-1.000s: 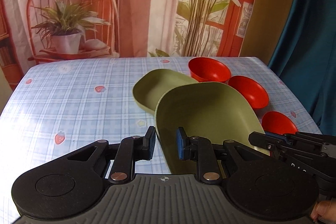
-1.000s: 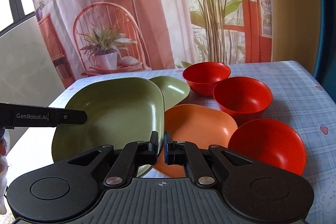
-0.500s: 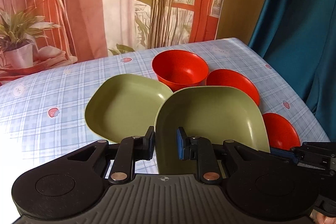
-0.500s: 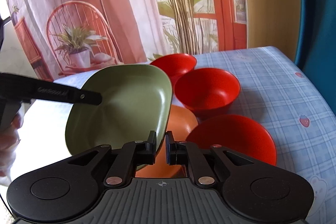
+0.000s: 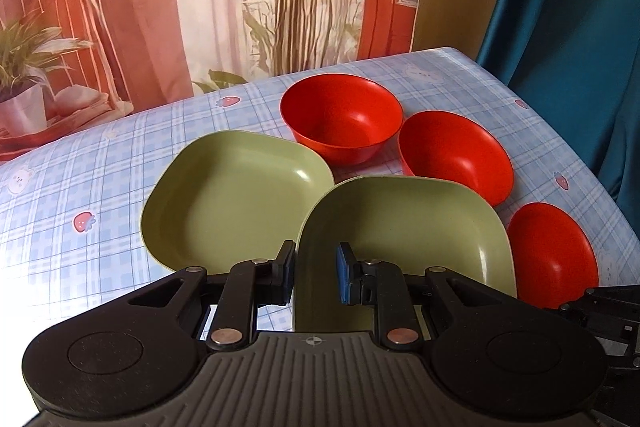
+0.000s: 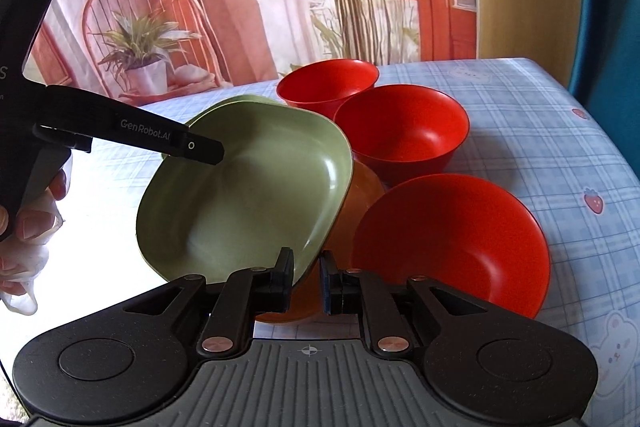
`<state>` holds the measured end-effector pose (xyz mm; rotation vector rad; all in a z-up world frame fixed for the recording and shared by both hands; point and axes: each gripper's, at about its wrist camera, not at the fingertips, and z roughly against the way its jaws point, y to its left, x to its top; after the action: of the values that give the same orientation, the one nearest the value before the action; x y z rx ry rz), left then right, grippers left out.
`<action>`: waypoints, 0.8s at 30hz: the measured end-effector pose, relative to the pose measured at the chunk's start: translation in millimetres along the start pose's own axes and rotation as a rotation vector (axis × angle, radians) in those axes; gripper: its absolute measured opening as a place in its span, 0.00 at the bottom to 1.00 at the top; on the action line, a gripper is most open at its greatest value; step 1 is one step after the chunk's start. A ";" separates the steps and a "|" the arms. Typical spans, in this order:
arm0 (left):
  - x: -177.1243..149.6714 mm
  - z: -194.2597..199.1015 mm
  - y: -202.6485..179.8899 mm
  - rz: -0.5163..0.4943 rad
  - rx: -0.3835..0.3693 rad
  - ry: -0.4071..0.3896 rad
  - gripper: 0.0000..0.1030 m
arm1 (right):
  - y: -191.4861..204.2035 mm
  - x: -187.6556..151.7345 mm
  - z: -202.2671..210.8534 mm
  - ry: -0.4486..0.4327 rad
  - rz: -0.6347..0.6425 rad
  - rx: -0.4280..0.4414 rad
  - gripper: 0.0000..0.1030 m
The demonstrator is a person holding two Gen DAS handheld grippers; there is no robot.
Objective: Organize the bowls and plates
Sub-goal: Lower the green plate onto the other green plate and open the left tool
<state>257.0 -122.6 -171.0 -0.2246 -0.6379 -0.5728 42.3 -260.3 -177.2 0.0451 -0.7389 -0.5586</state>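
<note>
Green square plastic plate [image 5: 404,227] is hanging clamped at its rim in left gripper [image 5: 316,273] while right gripper [image 6: 306,277] is opening off its edge; next, lowering it onto the second green plate [image 5: 236,199].

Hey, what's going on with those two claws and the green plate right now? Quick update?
Left gripper clamped on held green plate rim. Right gripper opening, same rim between its fingers. Second green plate just left; orange plate underneath, red bowls close right.
</note>
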 end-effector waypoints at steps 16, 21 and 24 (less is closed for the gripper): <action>-1.3 -17.1 -11.8 -0.040 0.005 0.058 0.22 | -13.1 -0.8 2.0 0.024 -0.010 -0.033 0.13; -2.2 -19.3 -13.2 -0.039 0.004 0.065 0.24 | -12.8 0.0 1.6 0.030 -0.009 -0.034 0.13; -1.6 -18.2 -15.0 -0.044 -0.018 0.061 0.36 | -12.3 0.4 1.9 0.034 -0.011 -0.034 0.16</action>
<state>256.5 -141.0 -185.9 -0.2097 -0.5794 -0.6254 35.5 -270.7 -178.4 0.0270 -0.6967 -0.5793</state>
